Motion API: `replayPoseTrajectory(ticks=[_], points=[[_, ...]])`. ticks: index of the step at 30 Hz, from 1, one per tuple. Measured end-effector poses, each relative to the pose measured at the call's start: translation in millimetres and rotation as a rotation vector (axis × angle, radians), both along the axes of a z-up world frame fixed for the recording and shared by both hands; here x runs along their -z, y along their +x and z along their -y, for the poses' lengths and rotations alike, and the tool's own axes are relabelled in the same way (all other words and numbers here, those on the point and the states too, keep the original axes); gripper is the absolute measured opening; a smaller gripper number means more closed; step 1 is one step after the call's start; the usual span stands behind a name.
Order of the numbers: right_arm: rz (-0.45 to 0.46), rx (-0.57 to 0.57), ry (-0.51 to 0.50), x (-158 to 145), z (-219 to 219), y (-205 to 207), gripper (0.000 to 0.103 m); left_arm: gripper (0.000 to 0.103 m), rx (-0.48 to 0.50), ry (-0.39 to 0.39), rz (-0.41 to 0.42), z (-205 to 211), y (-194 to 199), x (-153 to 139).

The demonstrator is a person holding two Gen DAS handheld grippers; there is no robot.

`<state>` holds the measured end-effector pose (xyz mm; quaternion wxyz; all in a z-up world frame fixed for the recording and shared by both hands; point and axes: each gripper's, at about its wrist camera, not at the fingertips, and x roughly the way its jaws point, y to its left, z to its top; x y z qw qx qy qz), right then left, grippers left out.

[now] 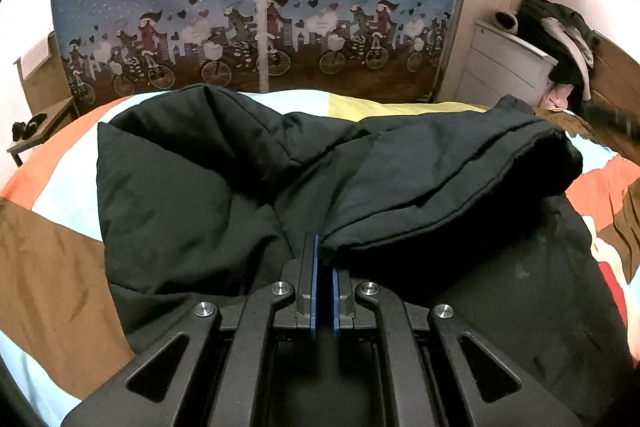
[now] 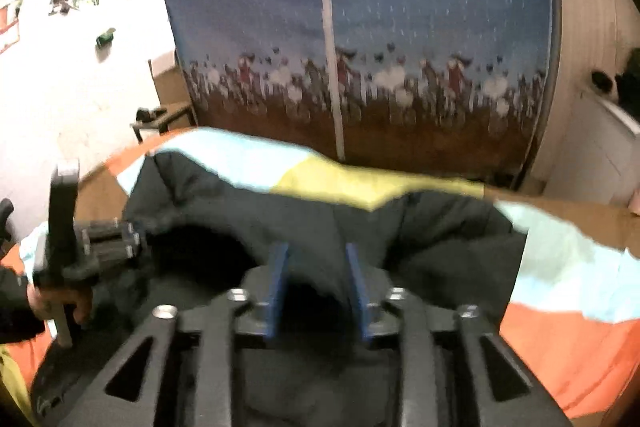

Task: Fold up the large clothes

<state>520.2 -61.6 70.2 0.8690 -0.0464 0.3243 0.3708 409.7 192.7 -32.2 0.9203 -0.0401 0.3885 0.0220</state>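
The left gripper [image 1: 323,259] is clamped on a fold of the jacket [image 1: 192,195], pinning it; the right gripper [image 2: 318,267] gapes, fabric loose between its pads.

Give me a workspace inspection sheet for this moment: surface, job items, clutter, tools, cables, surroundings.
Surface: bed with a colour-block cover, orange, pale blue, brown and yellow patches.
Job's things: black padded jacket lying on the cover, partly folded, one thick flap turned over the body.
Clutter: nothing seen on the bed besides the jacket.
Tools: left tool shut, at the flap's edge; right tool open over the jacket, view blurred.
Cables: nothing seen.
Surroundings: blue curtain with cyclist print, white drawer unit piled with dark clothes, small side table.
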Motion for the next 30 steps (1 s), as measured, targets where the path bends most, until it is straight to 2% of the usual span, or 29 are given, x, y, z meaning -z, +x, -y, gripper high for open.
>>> replayPoseTrajectory(ticks=[2,4,8,12,16,19,20,21,22,24,26,30], points=[[-0.036,0.016,0.029,-4,-16,15,0.046,0.003,-0.003,-0.005,-0.002,0,-1,1],[-0.076,0.026,0.013,2,-36,29,0.046,0.003,-0.001,-0.006,-0.003,0,-1,0],[-0.222,-0.014,-0.075,42,-64,45,0.046,0.006,-0.008,-0.003,-0.011,0,-5,-7],[-0.216,-0.041,-0.133,68,-60,31,0.046,0.008,-0.024,-0.028,0.014,2,-20,-23],[-0.222,-0.046,-0.109,77,-46,25,0.046,0.009,-0.016,-0.085,0.128,2,-44,-47],[-0.232,-0.047,-0.09,83,-44,24,0.046,0.017,0.013,-0.129,0.183,6,-48,-65],[-0.228,-0.052,-0.089,84,-42,23,0.046,0.027,0.022,-0.151,0.186,7,-46,-69],[-0.224,-0.055,-0.091,85,-41,22,0.046,0.039,0.025,-0.17,0.18,8,-41,-71],[-0.22,-0.057,-0.092,85,-40,21,0.046,0.042,0.025,-0.186,0.163,9,-34,-71],[-0.218,-0.062,-0.089,85,-36,21,0.046,0.043,0.031,-0.216,0.122,10,-19,-65],[-0.205,-0.066,-0.089,83,-32,18,0.046,0.043,0.023,-0.212,0.044,12,1,-50],[-0.176,-0.052,-0.121,83,-24,18,0.046,0.043,-0.005,-0.154,-0.026,11,23,-26]])
